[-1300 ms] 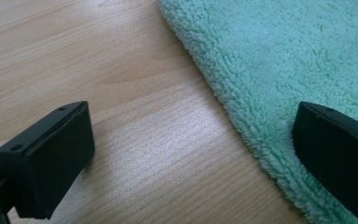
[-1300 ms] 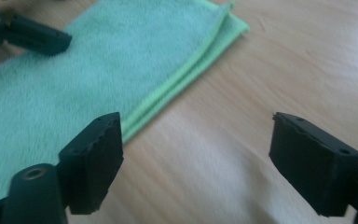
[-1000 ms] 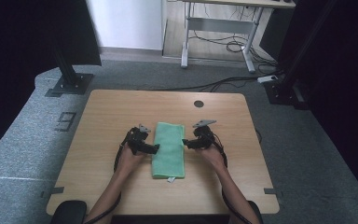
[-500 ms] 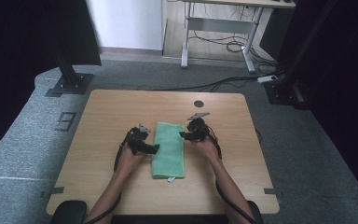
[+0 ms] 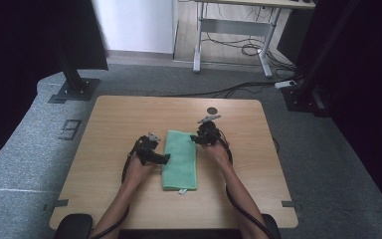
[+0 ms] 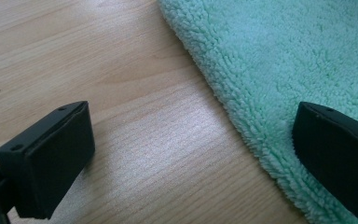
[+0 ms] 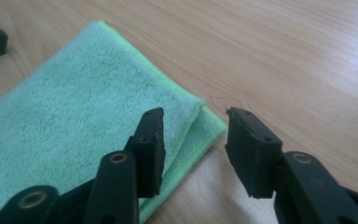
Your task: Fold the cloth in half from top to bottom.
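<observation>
Two forearms reach in over the bench (image 5: 109, 119), a hand-held gripper at each side of a folded green towel (image 5: 180, 158) lying flat at its middle. The left hand-held gripper (image 6: 191, 154) straddles the towel's long edge, released. The right hand-held gripper (image 7: 195, 140) hovers at the far corner, jaws just closing, pads not yet pressing the towel

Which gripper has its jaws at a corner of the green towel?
The right gripper: its jaws straddle the far right corner of the folded green towel, not yet pinching. The left gripper straddles the towel's long left edge, jaws wide.
</observation>
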`<state>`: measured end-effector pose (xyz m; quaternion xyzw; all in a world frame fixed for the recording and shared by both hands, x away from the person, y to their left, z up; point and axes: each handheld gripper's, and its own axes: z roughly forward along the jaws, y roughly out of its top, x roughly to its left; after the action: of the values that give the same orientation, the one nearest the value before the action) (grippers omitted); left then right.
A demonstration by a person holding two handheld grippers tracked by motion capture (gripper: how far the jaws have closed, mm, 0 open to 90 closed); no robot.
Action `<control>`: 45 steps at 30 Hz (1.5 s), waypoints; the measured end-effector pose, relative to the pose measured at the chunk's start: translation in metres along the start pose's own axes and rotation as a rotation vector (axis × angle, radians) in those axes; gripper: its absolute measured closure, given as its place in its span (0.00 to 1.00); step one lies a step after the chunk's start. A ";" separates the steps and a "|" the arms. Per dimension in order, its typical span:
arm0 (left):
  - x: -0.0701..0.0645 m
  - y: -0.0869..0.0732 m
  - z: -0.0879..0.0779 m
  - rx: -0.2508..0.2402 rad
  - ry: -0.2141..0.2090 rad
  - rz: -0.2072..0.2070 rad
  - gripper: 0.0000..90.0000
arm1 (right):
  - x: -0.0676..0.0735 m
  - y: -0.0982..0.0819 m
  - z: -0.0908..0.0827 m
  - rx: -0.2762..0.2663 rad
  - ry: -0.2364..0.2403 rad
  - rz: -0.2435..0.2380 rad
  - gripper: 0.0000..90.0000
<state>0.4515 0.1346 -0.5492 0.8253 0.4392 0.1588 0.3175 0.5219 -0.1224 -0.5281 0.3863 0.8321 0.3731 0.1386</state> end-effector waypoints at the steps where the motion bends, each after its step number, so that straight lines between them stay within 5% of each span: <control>1: 0.000 0.000 0.000 0.000 0.000 0.000 0.00 | -0.001 0.001 0.001 0.001 0.000 -0.003 0.64; 20: 0.000 0.000 0.000 -0.002 0.002 -0.003 0.00 | -0.008 0.002 0.019 0.051 -0.014 0.026 0.68; 29: -0.001 0.000 0.000 -0.003 0.003 -0.003 0.00 | -0.004 0.004 0.019 0.071 0.028 0.040 0.92; 45: -0.001 0.000 0.000 -0.002 0.004 -0.004 0.00 | 0.002 0.010 0.009 0.058 0.021 0.011 0.94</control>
<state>0.4506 0.1342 -0.5492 0.8238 0.4412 0.1604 0.3178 0.5310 -0.1123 -0.5274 0.3910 0.8418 0.3535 0.1162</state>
